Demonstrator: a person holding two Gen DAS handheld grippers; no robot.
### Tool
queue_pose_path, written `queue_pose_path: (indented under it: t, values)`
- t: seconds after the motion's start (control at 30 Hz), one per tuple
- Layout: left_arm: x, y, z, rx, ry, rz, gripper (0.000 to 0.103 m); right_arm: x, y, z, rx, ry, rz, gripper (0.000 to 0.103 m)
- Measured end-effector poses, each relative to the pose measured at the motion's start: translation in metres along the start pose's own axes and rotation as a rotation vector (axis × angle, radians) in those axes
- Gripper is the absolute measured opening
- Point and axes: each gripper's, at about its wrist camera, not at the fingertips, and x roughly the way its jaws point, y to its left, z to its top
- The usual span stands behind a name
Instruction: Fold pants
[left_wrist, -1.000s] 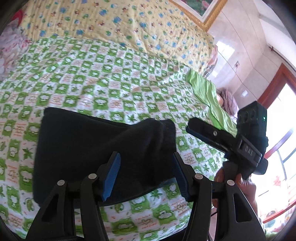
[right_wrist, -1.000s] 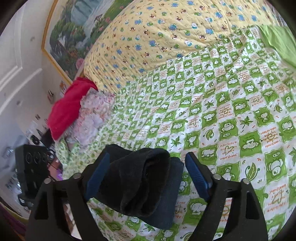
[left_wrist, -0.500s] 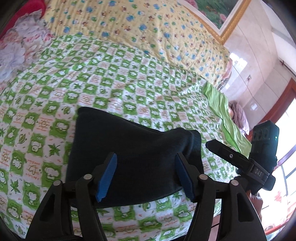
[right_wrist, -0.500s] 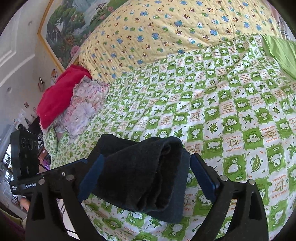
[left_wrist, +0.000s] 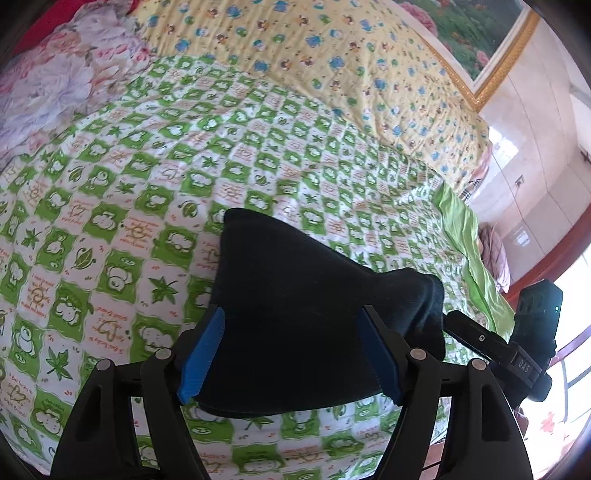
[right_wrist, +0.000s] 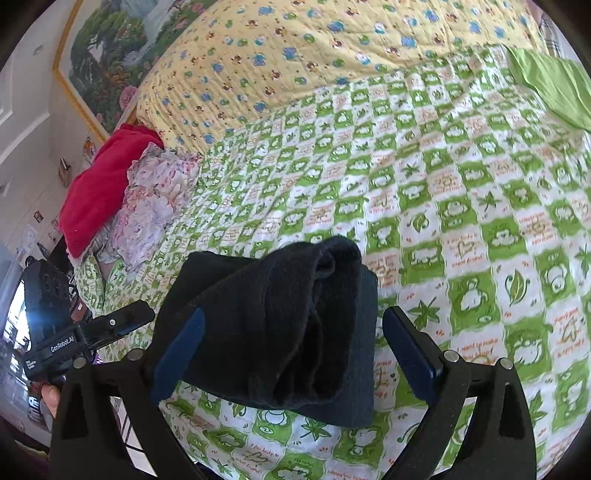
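Pants: a dark folded bundle (left_wrist: 295, 317) lying on the green-checked sheet (left_wrist: 122, 206), near the near edge of the bed.
Change: a second ago the blue pads of both grippers stood closer in on the cloth; now they stand wider, and the bundle rests on the sheet on its own.
Left gripper (left_wrist: 290, 350): its jaws are opening; the pants sit between them, but the pads stand off the cloth, so it is released.
Right gripper (right_wrist: 295, 347): spread wide, with clear sheet showing between the right pad and the bundle; released too.
Meaning: I judge the fold has just been set down and let go. The bundle looks compact, so the task seems close to done, short of a last tidy or a withdrawal.
Left view only: the bundle's flat, smooth top and its far left corner; the right gripper's body at the bundle's right end; a window at far right.
Right view only: the rolled, layered end of the bundle, with thick folds over a flatter bottom layer; a red cloth (right_wrist: 99, 188) and floral cloth (right_wrist: 147, 210) at far left.
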Motion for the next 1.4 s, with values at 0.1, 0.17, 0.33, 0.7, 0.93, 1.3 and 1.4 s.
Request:
queue_pose_path:
  t: [0.1,0.17,0.33,0.7,0.93,1.3,1.4]
  values:
    - [0.003,0.005,0.000,-0.009,0.009,0.002,0.076,0.003,-0.002,-0.003,0.017,0.011,-0.001,0.097]
    - [0.005,0.008,0.000,-0.017,0.014,0.003,0.076,0.005,-0.002,-0.004,0.023,0.016,-0.002,0.097]
    - [0.011,0.014,0.000,-0.030,0.029,0.005,0.076,0.009,-0.006,-0.006,0.041,0.022,-0.007,0.097]
    - [0.025,0.020,0.004,-0.043,0.055,0.000,0.076,0.017,-0.020,-0.013,0.116,0.041,0.010,0.097]
    - [0.037,0.022,0.005,-0.043,0.076,0.002,0.077,0.024,-0.030,-0.020,0.148,0.060,0.034,0.097]
    - [0.057,0.025,0.004,-0.041,0.103,0.020,0.078,0.027,-0.041,-0.021,0.175,0.070,0.107,0.080]
    - [0.062,0.026,0.003,-0.034,0.109,0.026,0.078,0.030,-0.042,-0.022,0.179,0.081,0.129,0.077]
